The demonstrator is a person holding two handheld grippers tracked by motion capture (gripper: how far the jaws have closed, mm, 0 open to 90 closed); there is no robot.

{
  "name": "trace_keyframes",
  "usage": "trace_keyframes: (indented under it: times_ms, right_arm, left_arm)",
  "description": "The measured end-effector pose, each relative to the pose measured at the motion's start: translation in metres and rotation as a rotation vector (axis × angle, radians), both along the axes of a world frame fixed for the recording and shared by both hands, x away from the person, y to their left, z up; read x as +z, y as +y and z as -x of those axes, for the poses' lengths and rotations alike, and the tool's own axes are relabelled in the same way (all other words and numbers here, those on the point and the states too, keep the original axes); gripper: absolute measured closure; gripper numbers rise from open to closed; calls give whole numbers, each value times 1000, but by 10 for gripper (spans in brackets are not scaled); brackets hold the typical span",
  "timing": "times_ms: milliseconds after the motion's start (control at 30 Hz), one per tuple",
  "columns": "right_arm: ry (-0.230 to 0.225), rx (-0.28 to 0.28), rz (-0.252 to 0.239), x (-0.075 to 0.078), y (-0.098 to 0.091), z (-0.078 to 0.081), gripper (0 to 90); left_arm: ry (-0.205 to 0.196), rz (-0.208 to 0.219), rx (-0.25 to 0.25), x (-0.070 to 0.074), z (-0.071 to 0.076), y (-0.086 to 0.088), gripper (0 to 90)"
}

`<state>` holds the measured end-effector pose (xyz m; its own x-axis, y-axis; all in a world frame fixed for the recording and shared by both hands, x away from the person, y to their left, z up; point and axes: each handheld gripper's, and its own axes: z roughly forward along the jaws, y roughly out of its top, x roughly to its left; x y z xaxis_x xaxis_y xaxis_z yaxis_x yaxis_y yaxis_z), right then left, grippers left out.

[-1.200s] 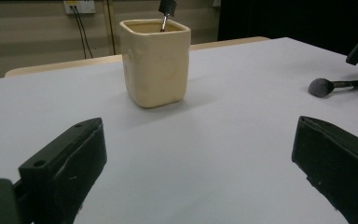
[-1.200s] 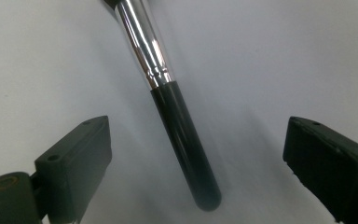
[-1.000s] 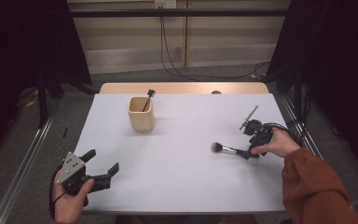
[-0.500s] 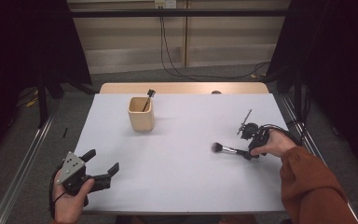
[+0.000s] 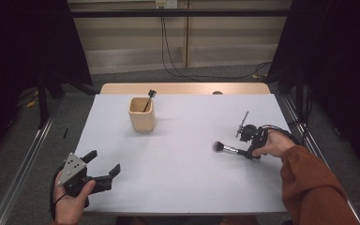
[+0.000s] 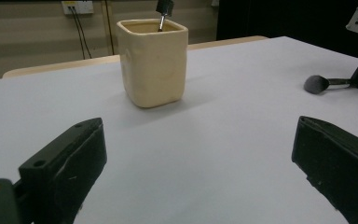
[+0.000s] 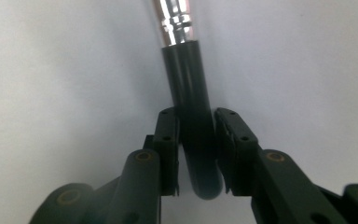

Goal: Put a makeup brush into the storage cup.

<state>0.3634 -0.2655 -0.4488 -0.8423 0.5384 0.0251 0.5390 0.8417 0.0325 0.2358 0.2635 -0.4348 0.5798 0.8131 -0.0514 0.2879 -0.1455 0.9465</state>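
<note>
A black-handled makeup brush [image 5: 226, 149] with a silver ferrule lies on the white table at the right, its dark head pointing left. My right gripper [image 5: 247, 153] has just been closing and is now shut on the brush handle [image 7: 186, 79], with both pads pressing its rounded end. The brush head [image 6: 316, 83] also shows far right in the left gripper view. At the front left my left gripper [image 5: 105, 161] is open and empty, jaws aimed at a cream square cup [image 5: 141, 115] that holds a small dark-tipped brush [image 5: 149, 96].
The white sheet [image 5: 183, 178] covers the table, with a wooden strip [image 5: 183, 88] along the far edge. From the left gripper [image 6: 196, 154], the cup [image 6: 153, 65] stands straight ahead. Metal rails and dark curtains flank the table, and cables hang at the back wall.
The right gripper's jaws have closed onto the brush handle, which lay between them before. The left gripper has stayed where it was.
</note>
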Motion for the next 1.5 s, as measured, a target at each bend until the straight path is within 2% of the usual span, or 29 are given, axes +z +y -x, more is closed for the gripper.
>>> trace_keyframes:
  times_ms: [300,433,600,967,1200,1500]
  right_arm:
    - [-10,-13,-41,0,-5,1,757]
    - [-17,-49,-70,1,-9,2,757]
    - [-29,-58,-95,1,-13,4,757]
    - [-89,-181,-151,4,-18,13,758]
    - [-129,-216,-246,9,-22,20,758]
    - [-221,-263,-338,9,-22,32,758]
  left_arm:
    - [1,-2,1,0,-1,1,31]
    - [4,-2,1,-1,-1,1,31]
    - [2,-8,3,-1,-1,1,31]
    - [0,-4,8,0,-2,1,30]
    - [1,-6,10,0,-2,1,30]
    - [-1,-10,6,0,-1,2,30]
